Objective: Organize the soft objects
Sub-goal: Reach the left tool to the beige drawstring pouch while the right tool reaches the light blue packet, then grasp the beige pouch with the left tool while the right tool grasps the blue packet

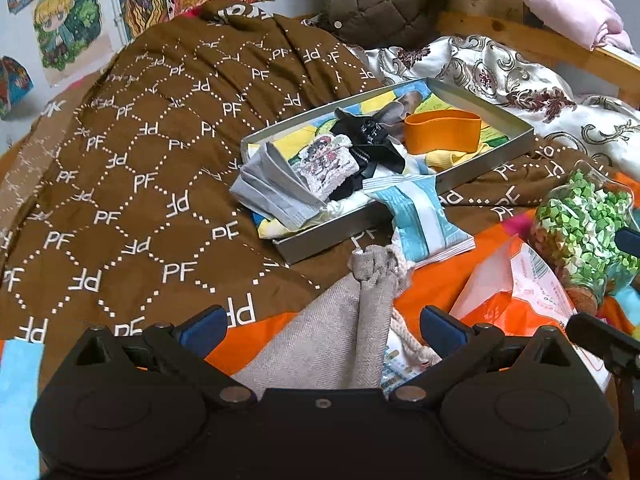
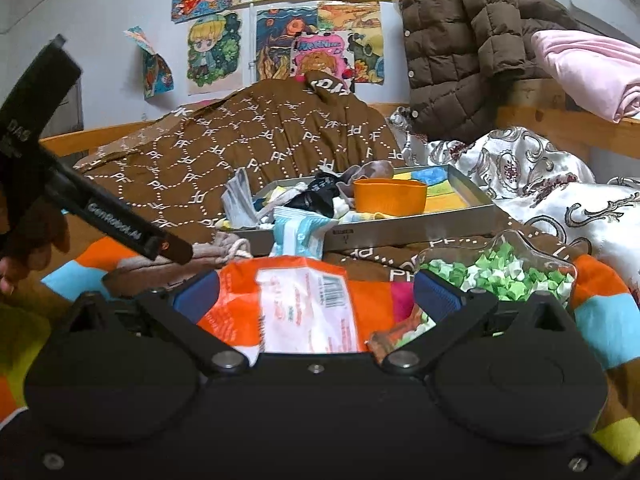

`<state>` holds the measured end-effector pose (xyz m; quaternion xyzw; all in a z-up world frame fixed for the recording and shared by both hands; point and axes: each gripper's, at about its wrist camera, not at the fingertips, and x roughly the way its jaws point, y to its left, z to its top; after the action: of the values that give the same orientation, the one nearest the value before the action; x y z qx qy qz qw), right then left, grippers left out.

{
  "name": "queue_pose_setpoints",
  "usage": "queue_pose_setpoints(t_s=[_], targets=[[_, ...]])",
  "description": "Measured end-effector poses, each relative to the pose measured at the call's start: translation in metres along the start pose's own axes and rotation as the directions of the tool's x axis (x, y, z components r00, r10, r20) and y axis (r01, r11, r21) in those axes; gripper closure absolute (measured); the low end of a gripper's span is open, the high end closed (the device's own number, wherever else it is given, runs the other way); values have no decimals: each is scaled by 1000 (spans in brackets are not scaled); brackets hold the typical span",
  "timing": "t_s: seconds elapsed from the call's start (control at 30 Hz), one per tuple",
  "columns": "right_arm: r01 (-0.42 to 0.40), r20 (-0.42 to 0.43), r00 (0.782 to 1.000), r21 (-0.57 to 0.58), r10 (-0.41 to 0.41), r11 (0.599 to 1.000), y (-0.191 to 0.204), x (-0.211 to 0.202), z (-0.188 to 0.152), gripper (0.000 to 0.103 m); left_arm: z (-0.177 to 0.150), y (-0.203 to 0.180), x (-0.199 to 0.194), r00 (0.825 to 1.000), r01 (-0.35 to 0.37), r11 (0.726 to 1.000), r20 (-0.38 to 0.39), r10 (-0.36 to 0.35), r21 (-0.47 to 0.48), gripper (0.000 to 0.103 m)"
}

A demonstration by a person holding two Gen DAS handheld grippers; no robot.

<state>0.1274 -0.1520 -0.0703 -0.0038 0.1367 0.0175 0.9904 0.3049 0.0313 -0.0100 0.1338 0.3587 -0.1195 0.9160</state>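
Left wrist view: left gripper (image 1: 320, 326) jaws stood wide apart, nothing clamped, beige drawstring pouch (image 1: 340, 328) lying loose between them. Grey tray (image 1: 486, 166) sat at 12 o'clock, crammed with socks (image 1: 328, 164) and an orange band (image 1: 442, 130); a blue-white packet (image 1: 420, 216) overhung its near rim. Open brown quilt (image 1: 132, 168) from 9 to 11 o'clock.

Right wrist view: right gripper (image 2: 316, 294) jaws wide open, gripping nothing, over an orange-white plastic bag (image 2: 304, 304). Jar of green paper stars (image 2: 500, 270) crowded 1 o'clock; tray edge at 12.
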Motion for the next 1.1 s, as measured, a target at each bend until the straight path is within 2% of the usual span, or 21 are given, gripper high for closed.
queue_pose_setpoints(t_s=[0.2,0.43,0.57,0.7,0.83,0.97,1.07,1.1], targets=[[18,-11,1000,-1,-18,1000,3,14,3,1,-11,12,10,999,24,999,-21,-24,-28,2],[24,-29,999,-21,-25,999,6,27,12,0,-21,34,13,994,106,984,0,-108,-144,5],[24,-77,997,-28,-26,999,7,39,24,1,-23,44,20,983,178,966,-6,-183,-188,7],[0,-131,991,-52,-7,999,9,61,39,1,-24,51,27,975,218,953,-3,-223,-211,10],[-69,-233,971,-85,48,994,15,99,60,1,-26,56,31,966,251,938,-3,-259,-238,19],[-109,-309,946,-17,98,994,14,137,79,1,-28,60,32,959,275,925,4,-284,-263,25],[-104,-359,928,-9,94,994,16,161,84,2,-28,63,33,957,281,918,9,-290,-278,36],[-101,-375,923,-12,90,995,17,168,84,7,-27,63,33,957,281,918,14,-289,-281,42]])
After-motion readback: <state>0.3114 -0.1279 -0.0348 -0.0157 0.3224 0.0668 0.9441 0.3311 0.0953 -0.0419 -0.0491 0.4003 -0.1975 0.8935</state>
